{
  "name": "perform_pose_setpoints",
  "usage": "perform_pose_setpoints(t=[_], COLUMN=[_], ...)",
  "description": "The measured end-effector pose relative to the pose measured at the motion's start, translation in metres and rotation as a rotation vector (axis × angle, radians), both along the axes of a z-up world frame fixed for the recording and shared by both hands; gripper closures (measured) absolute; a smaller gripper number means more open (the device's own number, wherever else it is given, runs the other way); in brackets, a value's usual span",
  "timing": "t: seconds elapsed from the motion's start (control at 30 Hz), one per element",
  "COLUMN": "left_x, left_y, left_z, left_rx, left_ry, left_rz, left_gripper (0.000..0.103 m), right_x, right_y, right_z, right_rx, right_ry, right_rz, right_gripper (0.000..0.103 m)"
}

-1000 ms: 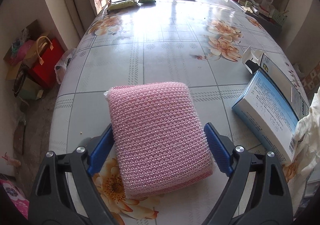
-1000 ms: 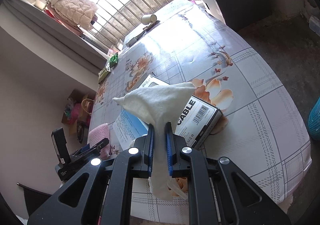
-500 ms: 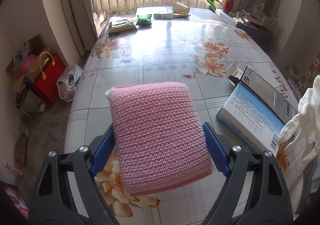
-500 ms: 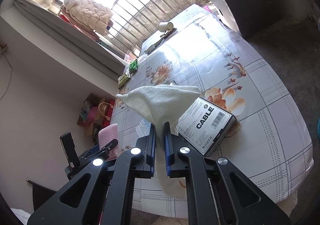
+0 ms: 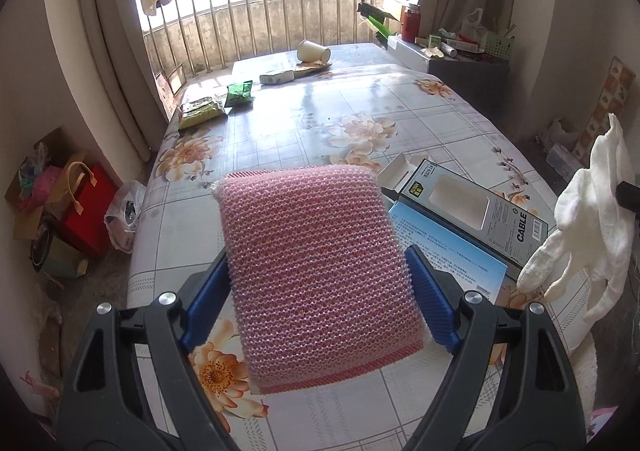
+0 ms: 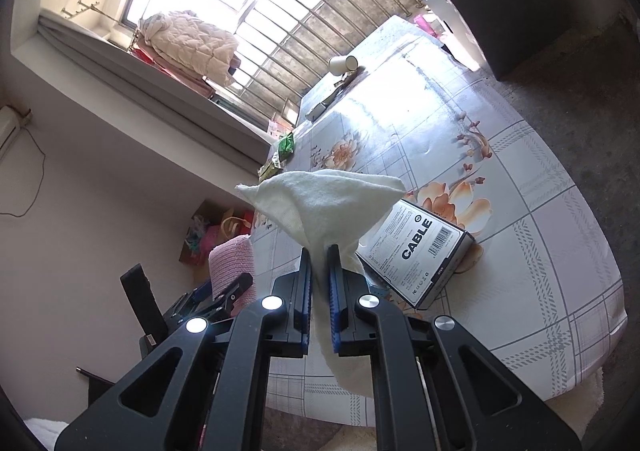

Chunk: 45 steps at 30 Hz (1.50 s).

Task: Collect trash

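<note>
My left gripper [image 5: 318, 283] is shut on a pink knitted scouring pad [image 5: 316, 267] and holds it lifted above the floral table [image 5: 304, 119]. My right gripper [image 6: 320, 275] is shut on a white cloth [image 6: 324, 203], which hangs below the fingers; the cloth also shows in the left wrist view [image 5: 588, 235]. The pad and left gripper show in the right wrist view [image 6: 234, 267]. A grey "CABLE" box [image 6: 416, 255] and a blue box [image 5: 444, 251] lie on the table near its front edge.
At the far end of the table lie a paper cup [image 5: 314, 51], a small white box [image 5: 276, 77] and green snack packets [image 5: 216, 101]. Bags and a red box [image 5: 84, 219] sit on the floor at left. A cluttered cabinet [image 5: 452, 59] stands at back right.
Both grippers have risen and tilted up with their loads. The table has dropped lower in both views and more of the window and room shows.
</note>
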<state>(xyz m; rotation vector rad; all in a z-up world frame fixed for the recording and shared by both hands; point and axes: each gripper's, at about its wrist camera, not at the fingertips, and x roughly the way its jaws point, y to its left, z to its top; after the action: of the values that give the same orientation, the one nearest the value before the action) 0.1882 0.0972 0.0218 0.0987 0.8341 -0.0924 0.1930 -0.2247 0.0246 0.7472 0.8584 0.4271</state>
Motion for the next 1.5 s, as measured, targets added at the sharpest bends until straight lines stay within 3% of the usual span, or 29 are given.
perform_pose_setpoints(t=[0.87,1.2,1.5], left_x=[-0.004,0.001,-0.001], left_y=[-0.034,-0.033,-0.045], left_z=[0.012,0.011,0.013], left_rx=[0.045,-0.067,-0.089], left_ry=[-0.04,0.003,0.003], left_rz=[-0.077,-0.113,-0.139], left_gripper=[0.023,0.023,0.023], right_x=[-0.015,-0.02,-0.029], right_y=[-0.023,-0.032,-0.046], right_z=[0.007,0.007,0.007], right_rx=[0.03,0.047,0.06], right_ry=[-0.026,-0.029,-0.039], right_rz=[-0.042,-0.06,-0.089], right_gripper=[0.095,0.095,0.095])
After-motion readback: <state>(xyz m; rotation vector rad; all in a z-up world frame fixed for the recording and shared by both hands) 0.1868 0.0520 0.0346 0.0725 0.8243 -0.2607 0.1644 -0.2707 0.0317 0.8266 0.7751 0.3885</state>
